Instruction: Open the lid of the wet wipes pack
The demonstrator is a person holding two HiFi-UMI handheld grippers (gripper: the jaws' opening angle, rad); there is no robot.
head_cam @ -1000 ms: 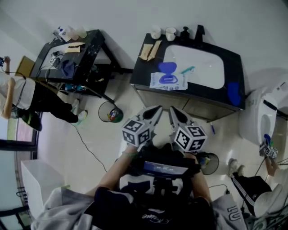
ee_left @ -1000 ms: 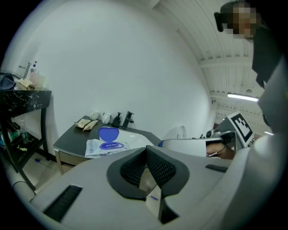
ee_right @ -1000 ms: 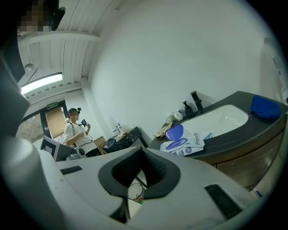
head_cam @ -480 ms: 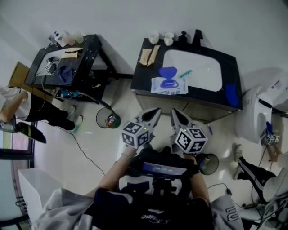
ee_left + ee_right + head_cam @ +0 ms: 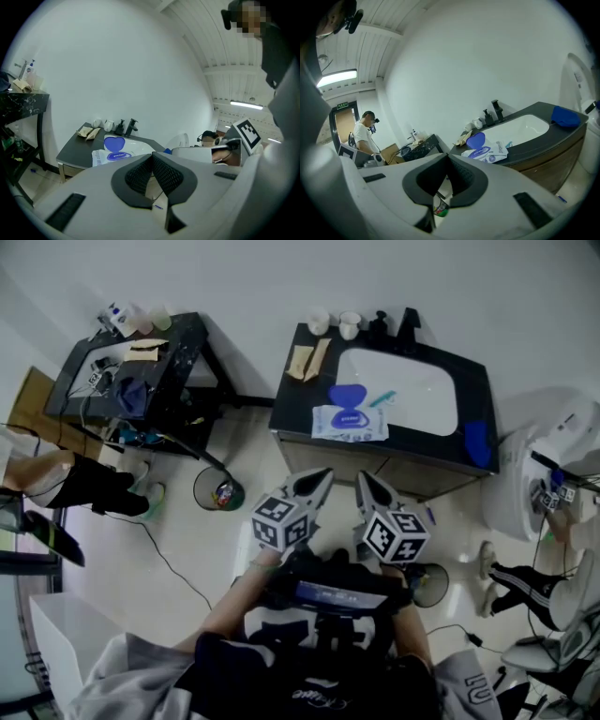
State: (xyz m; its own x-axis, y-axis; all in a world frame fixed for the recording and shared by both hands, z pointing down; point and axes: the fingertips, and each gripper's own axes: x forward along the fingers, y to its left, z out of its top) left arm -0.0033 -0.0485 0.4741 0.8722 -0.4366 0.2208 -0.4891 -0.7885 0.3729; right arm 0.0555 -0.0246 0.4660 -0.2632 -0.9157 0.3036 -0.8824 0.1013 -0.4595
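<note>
1. Two pale cups (image 5: 320,324) stand at the back left corner of the dark counter (image 5: 296,399). What is in them cannot be seen. A round waste bin (image 5: 217,491) on the floor, left of the cabinet, holds colourful litter.
2. A white sink basin (image 5: 417,390) is set into the counter, with a black tap (image 5: 409,326) at its back rim.
3. The wet wipes pack (image 5: 349,425) lies flat on the counter at the front left of the basin, near the front edge. Its long axis runs along that edge, from left to right.
4. Its blue lid (image 5: 347,395) is already raised on the far side, toward the wall. In the right gripper view it stands nearly upright.
5. The left gripper (image 5: 324,474) and the right gripper (image 5: 362,476) are side by side over the floor in front of the cabinet, well apart from the pack. Each has its jaws pressed together, with nothing between them.
6. The room has a white wall and a pale floor (image 5: 187,549). A cluttered black table (image 5: 183,338) stands at the left and a white toilet (image 5: 525,493) at the right. A blue cloth (image 5: 475,441) lies on the right end of the counter.
</note>
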